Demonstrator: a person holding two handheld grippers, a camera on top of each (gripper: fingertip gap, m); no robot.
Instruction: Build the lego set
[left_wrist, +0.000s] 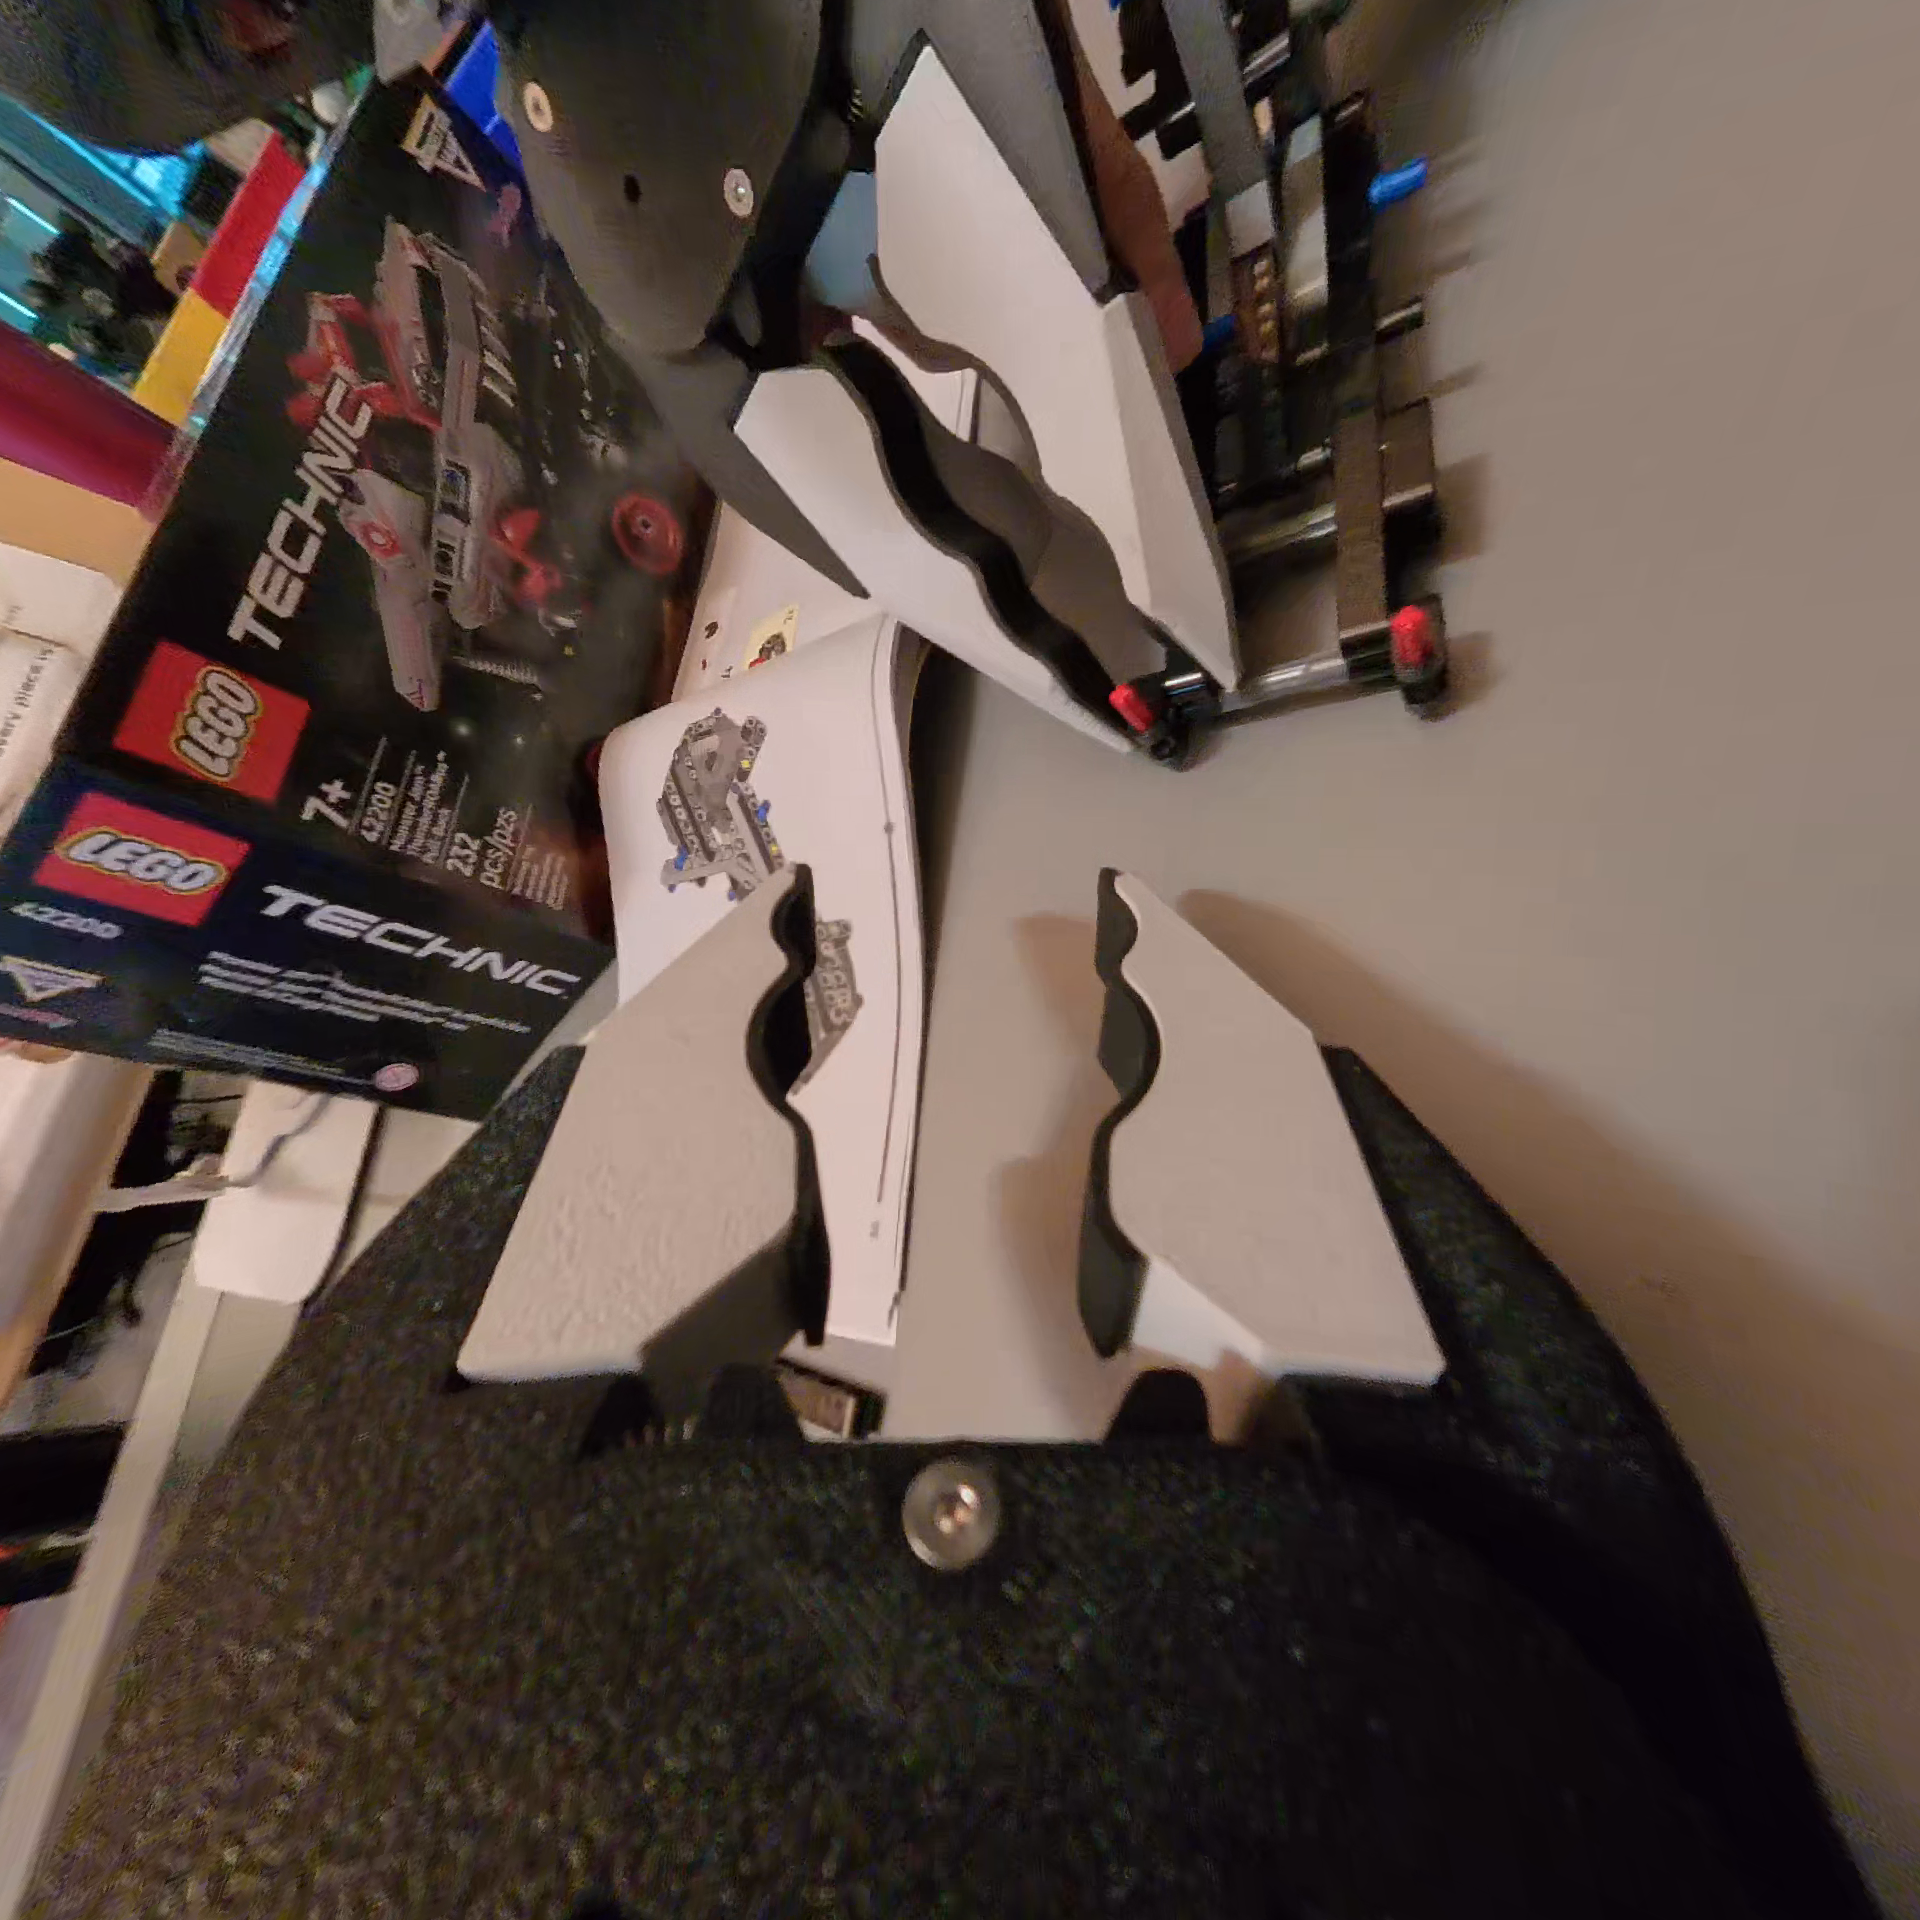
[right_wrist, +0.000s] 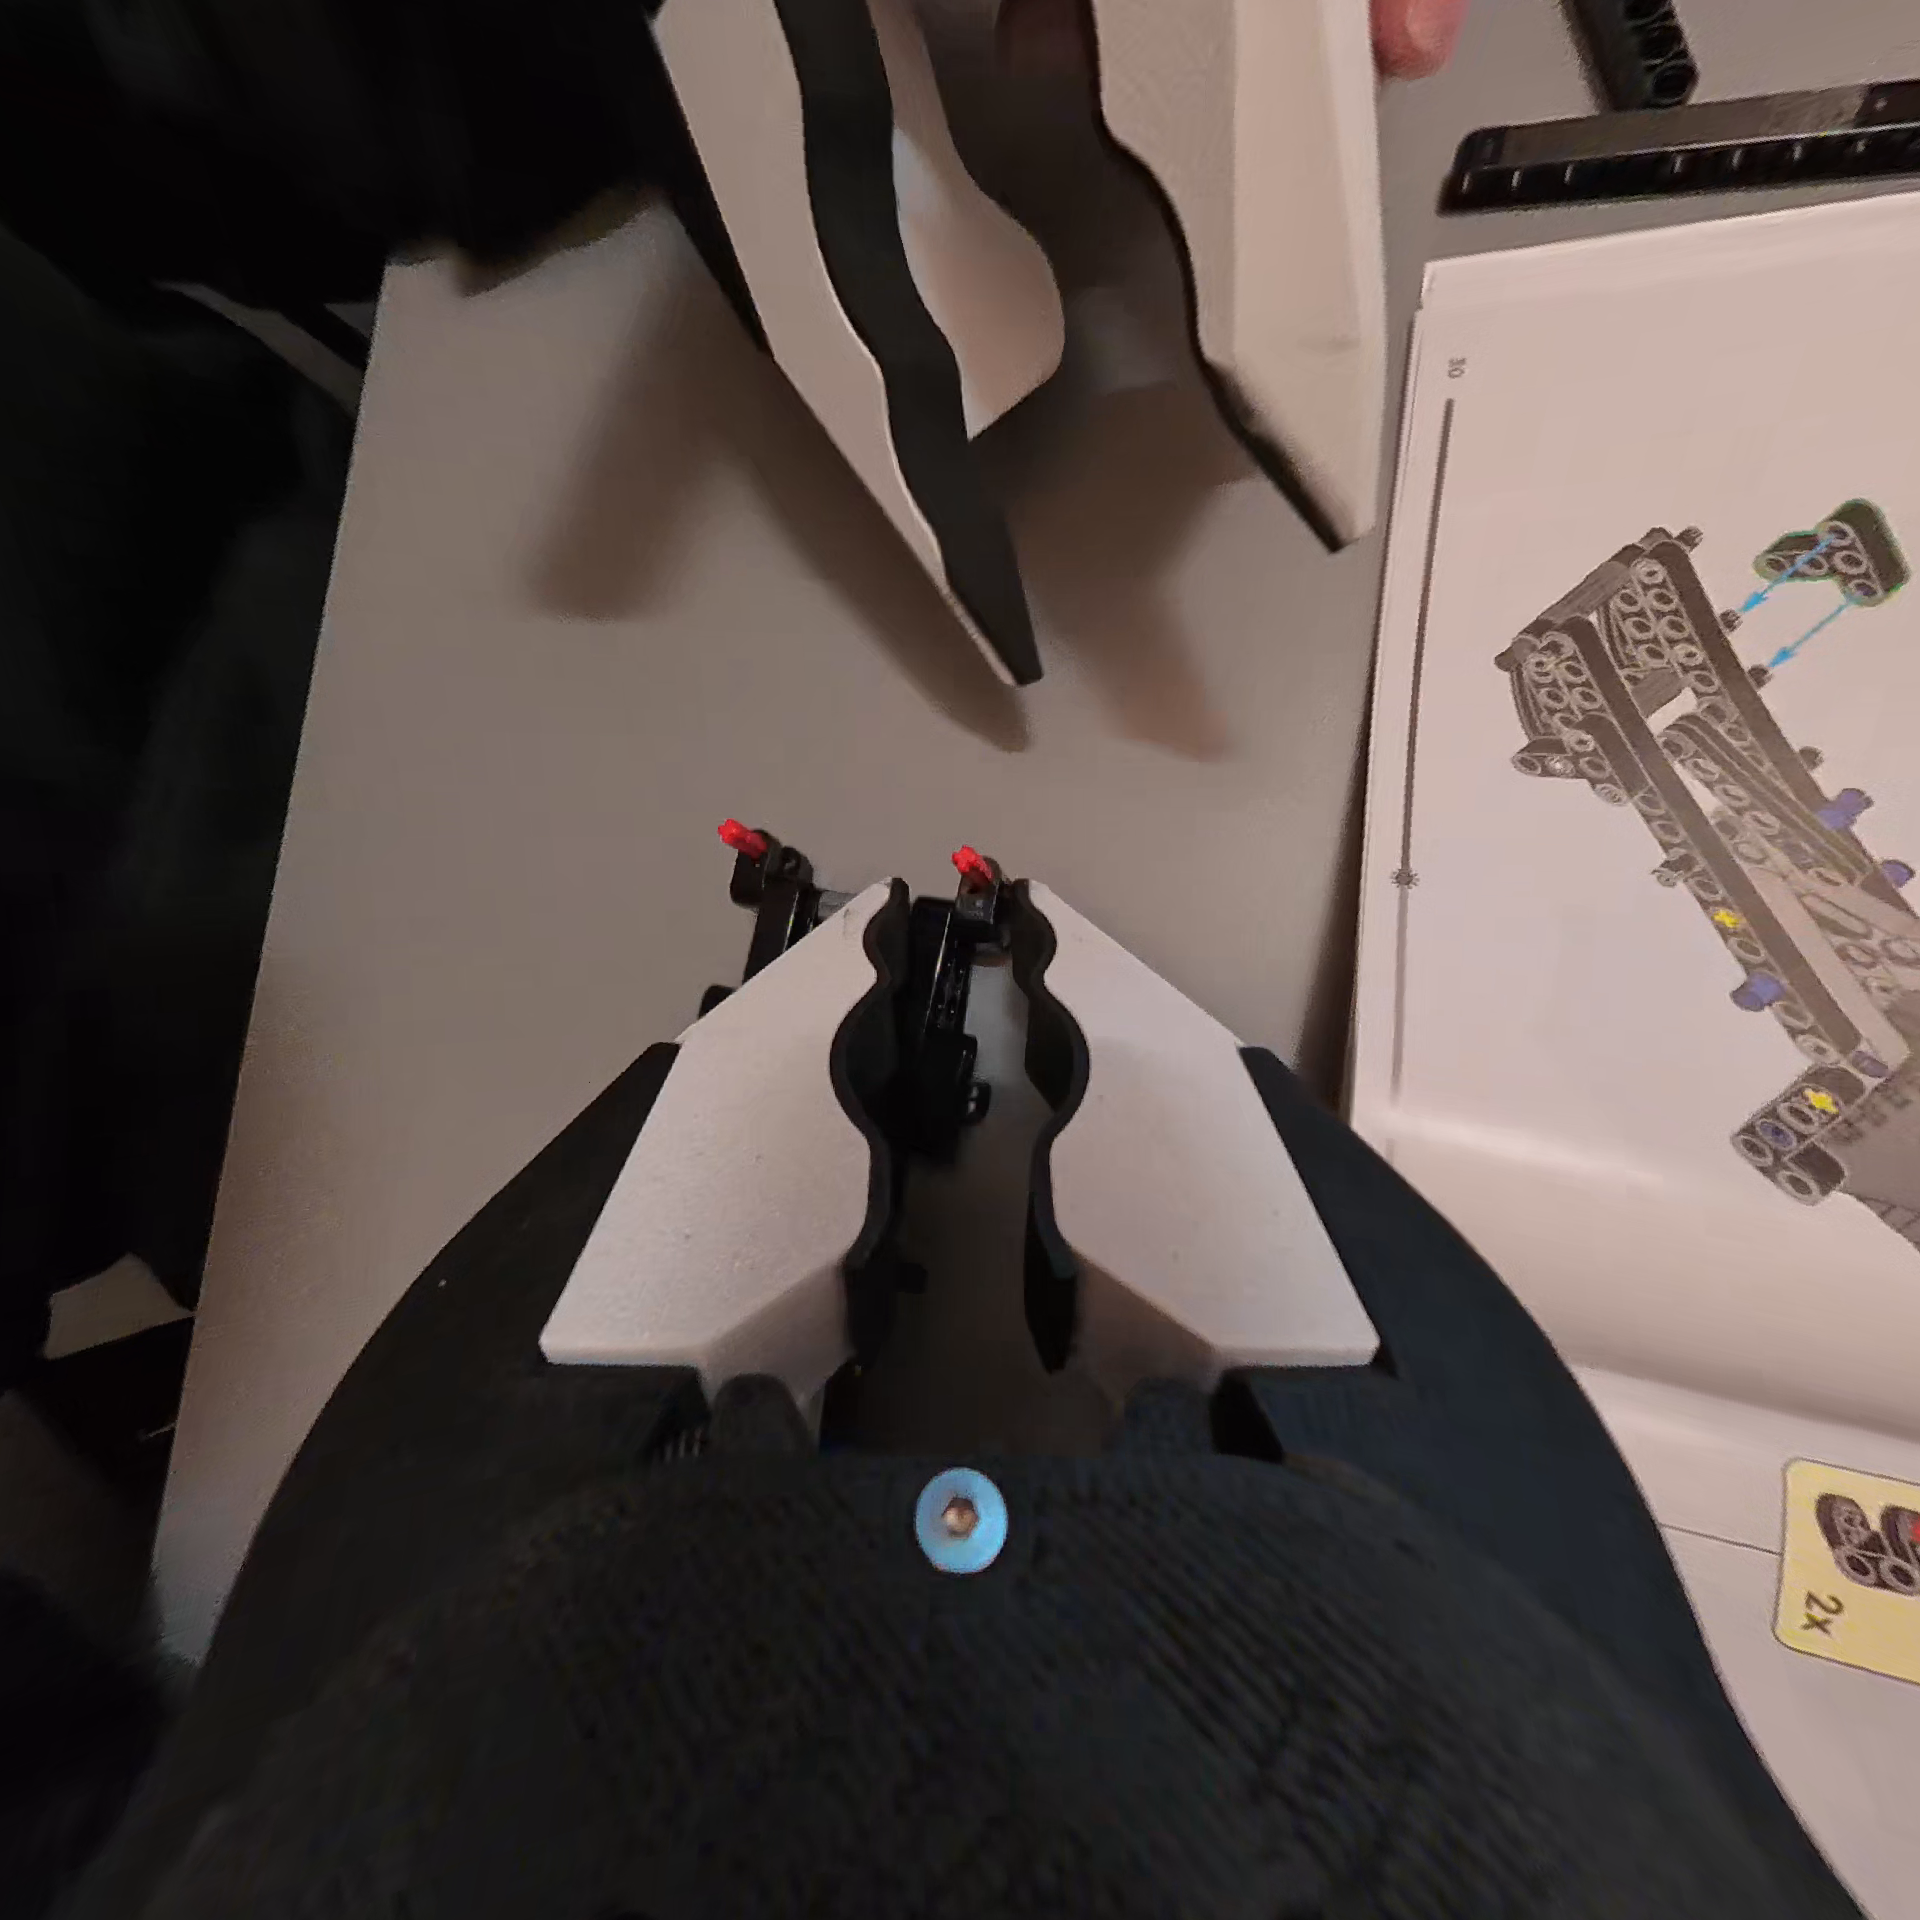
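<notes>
Clearly the frame (right_wrist: 940, 997), a black beam assembly with red pins at its tips, is a light thing but not a sturdy one: stiff along its beams, held together by press-fit pins, so in my judgement a hard squeeze or a twist across the joints could pop a beam loose. The plastic is smooth and likely slippery, so the best hold is flat across a long beam, near the middle, away from the protruding pins.

In the right wrist view the frame sits at frame centre, running between the fingers of the right claw (right_wrist: 956, 894). The jaws are narrowed around one beam, with the wavy black pads close against it on both sides; it looks gripped, though exact contact is hard to confirm. A second red pin (right_wrist: 736, 834) pokes out to the left of the fingers. In the left wrist view the same frame (left_wrist: 1340, 488) lies at upper right on the tabletop (left_wrist: 1558, 935), with the right claw over its near end.

The left claw (left_wrist: 951, 894) at lower centre is wide open and holds nothing, hovering above the tabletop beside the manual (left_wrist: 769, 831). The box (left_wrist: 343, 623) leans at left. In the right wrist view the manual (right_wrist: 1621, 831) fills the right edge, and spare black beams (right_wrist: 1683, 156) lie at upper right
</notes>
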